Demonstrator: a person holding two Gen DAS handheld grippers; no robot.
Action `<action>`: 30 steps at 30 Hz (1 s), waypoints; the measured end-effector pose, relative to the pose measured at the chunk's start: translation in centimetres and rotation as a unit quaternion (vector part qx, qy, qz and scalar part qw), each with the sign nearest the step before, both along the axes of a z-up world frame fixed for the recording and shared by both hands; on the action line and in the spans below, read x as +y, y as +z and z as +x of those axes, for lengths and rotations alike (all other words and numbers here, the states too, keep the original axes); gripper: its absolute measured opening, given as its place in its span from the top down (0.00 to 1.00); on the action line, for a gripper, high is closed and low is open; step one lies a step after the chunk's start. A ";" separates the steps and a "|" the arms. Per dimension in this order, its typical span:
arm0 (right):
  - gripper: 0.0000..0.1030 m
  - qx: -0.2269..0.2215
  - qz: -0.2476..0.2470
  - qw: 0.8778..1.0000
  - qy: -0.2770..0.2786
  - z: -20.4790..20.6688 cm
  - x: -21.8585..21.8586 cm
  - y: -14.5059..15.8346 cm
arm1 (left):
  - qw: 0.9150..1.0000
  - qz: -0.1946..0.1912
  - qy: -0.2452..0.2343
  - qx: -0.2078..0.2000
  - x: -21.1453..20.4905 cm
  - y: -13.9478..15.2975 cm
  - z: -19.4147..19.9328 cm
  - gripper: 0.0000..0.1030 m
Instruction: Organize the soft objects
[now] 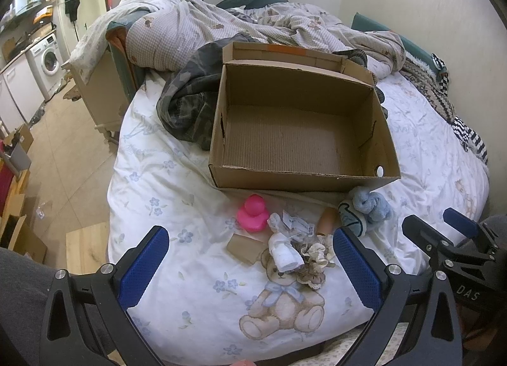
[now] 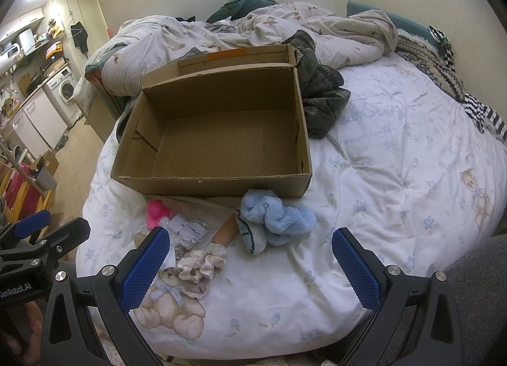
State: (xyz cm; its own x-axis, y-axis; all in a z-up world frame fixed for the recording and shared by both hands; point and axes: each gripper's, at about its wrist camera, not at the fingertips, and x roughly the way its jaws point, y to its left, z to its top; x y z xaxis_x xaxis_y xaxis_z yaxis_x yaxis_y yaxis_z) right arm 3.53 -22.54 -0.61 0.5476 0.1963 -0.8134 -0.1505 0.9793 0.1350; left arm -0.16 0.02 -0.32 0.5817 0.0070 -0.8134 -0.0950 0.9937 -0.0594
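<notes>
An open, empty cardboard box [image 1: 385,144] [image 2: 210,187] sits on the bed. In front of it lie a pink rubber duck [image 1: 252,212] [image 2: 156,211], a white bagged item with tags [image 1: 286,245] [image 2: 187,229], a beige scrunchie [image 1: 318,255] [image 2: 202,260], a tan cylinder [image 1: 326,221] [image 2: 226,233] and a fluffy blue cloth [image 1: 370,206] [image 2: 279,217]. My left gripper [image 1: 250,267] is open above the scrunchie and bagged item. My right gripper [image 2: 250,267] is open, just short of the blue cloth; it also shows in the left wrist view [image 1: 439,228].
A camouflage garment [image 1: 187,96] [image 2: 323,99] lies beside the box, a rumpled checked duvet [image 1: 190,27] [image 2: 317,27] behind it. Striped clothes [image 1: 469,134] [image 2: 481,112] lie at the bed's right edge. The floor and a washing machine [image 1: 49,58] are left.
</notes>
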 end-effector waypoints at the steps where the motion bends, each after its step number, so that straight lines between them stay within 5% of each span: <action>1: 0.00 0.000 0.000 1.000 0.000 0.0 0.0 0.0 | 1.000 0.000 0.001 0.001 0.0 -0.1 0.0 0.00; 30: 0.00 -0.002 -0.002 1.000 0.000 0.0 -0.1 0.1 | 1.000 -0.003 0.005 0.008 0.3 -0.3 0.2 0.00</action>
State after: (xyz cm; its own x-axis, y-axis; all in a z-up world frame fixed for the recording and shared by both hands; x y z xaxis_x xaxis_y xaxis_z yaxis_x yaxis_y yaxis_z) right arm 3.49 -22.63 -0.54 0.5508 0.1934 -0.8119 -0.1503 0.9799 0.1314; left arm 0.07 0.33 -0.58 0.5688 0.0086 -0.8224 -0.1064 0.9923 -0.0633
